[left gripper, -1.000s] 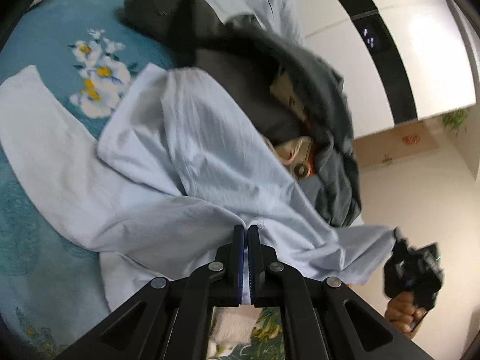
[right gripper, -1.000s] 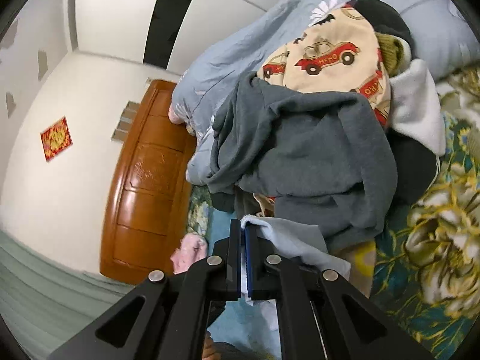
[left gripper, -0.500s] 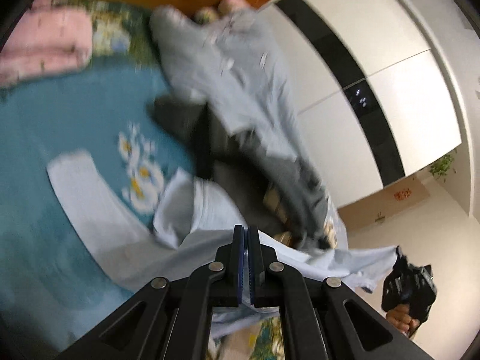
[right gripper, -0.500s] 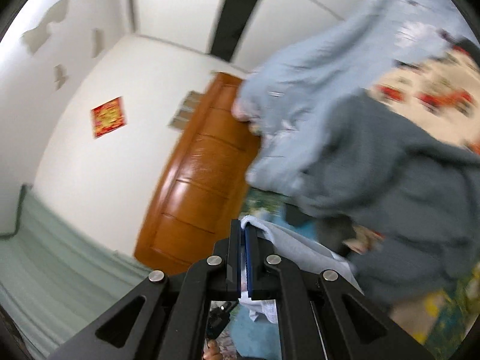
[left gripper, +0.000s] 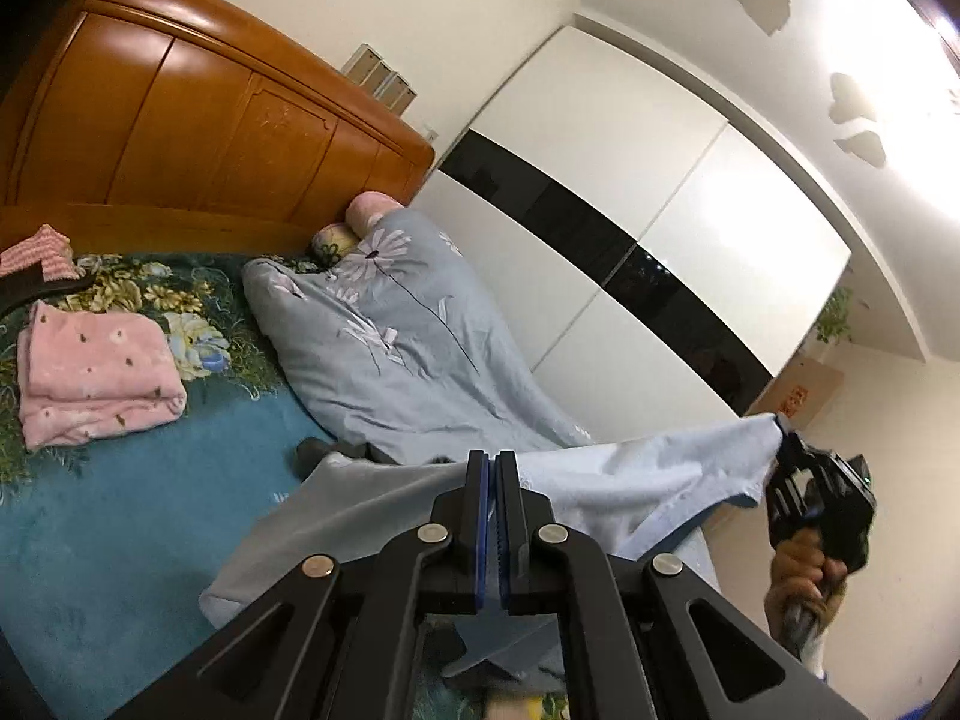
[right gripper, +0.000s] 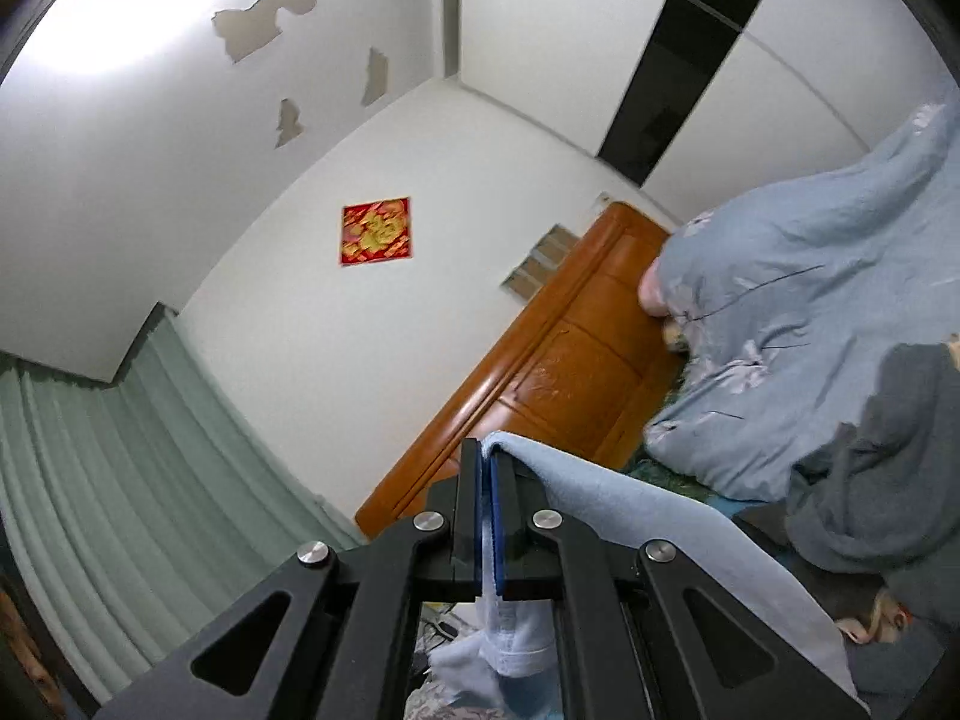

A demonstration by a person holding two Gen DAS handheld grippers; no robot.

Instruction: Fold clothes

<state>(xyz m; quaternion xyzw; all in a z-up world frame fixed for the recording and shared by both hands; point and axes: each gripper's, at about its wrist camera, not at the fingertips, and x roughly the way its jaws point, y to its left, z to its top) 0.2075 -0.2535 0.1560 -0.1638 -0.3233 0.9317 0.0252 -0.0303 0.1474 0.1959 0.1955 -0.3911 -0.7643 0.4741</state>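
A light blue garment [left gripper: 630, 480] hangs stretched in the air between both grippers, above the bed. My left gripper [left gripper: 493, 462] is shut on one edge of it, the cloth draping down behind the fingers. In the left wrist view the right gripper [left gripper: 786, 438] pinches the far corner, held by a hand [left gripper: 807, 570]. In the right wrist view my right gripper [right gripper: 485, 450] is shut on the same light blue garment [right gripper: 630, 516], which falls away to the right and bunches below the jaws.
A blue-green floral bedspread [left gripper: 120, 510] covers the bed. A folded pink garment [left gripper: 90, 372] lies at left, a grey floral duvet [left gripper: 396, 342] by the wooden headboard [left gripper: 210, 120]. A dark grey clothes pile [right gripper: 882, 468] lies at right. White wardrobe [left gripper: 630, 210] behind.
Both grippers have risen and tilted up, lifting the light blue garment off the bed and the clothes pile. It now hangs taut between them instead of lying spread out.
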